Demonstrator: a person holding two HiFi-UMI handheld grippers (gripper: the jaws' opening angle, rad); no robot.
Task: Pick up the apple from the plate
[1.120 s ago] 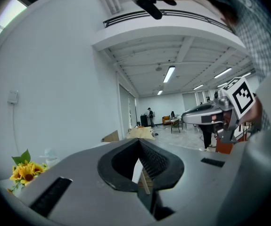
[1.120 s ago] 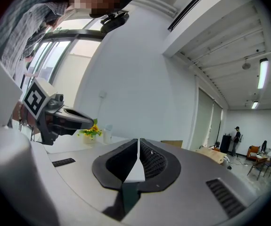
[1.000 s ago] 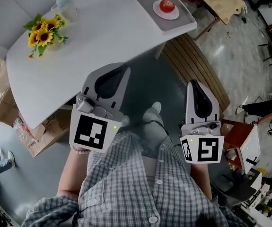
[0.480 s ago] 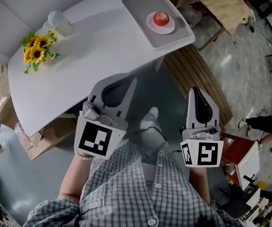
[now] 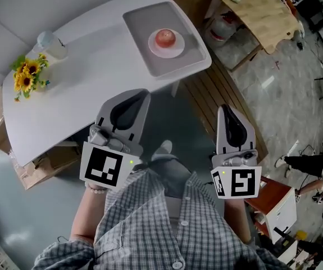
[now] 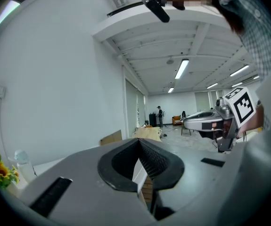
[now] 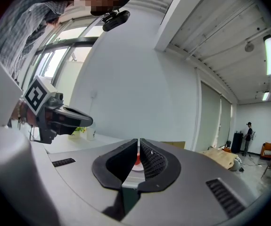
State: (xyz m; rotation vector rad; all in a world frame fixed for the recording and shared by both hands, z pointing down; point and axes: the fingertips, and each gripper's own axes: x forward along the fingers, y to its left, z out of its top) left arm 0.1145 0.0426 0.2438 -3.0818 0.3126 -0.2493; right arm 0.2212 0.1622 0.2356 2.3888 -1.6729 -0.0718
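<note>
A red apple (image 5: 165,37) sits on a small white plate (image 5: 167,49) on a grey tray (image 5: 140,26) at the right end of a white table (image 5: 88,77). Both grippers are held low in front of the person, well short of the table. My left gripper (image 5: 132,95) is shut and empty, below the table's near edge. My right gripper (image 5: 229,109) is shut and empty, over the floor to the right. In the right gripper view a sliver of the apple (image 7: 136,159) shows far off behind the closed jaws of my right gripper (image 7: 138,141). My left gripper (image 6: 139,141) points over the table.
Sunflowers (image 5: 26,76) and a clear bottle (image 5: 51,43) stand at the table's left end. A slatted wooden bench (image 5: 220,91) lies right of the table, a wooden board (image 5: 262,13) beyond it. Cardboard boxes (image 5: 43,162) sit under the table's left side. A red cabinet (image 5: 273,198) is at lower right.
The table, tray and apple have slid left and lower in the head view. Both grippers stay shut and about where they were in front of the body.
</note>
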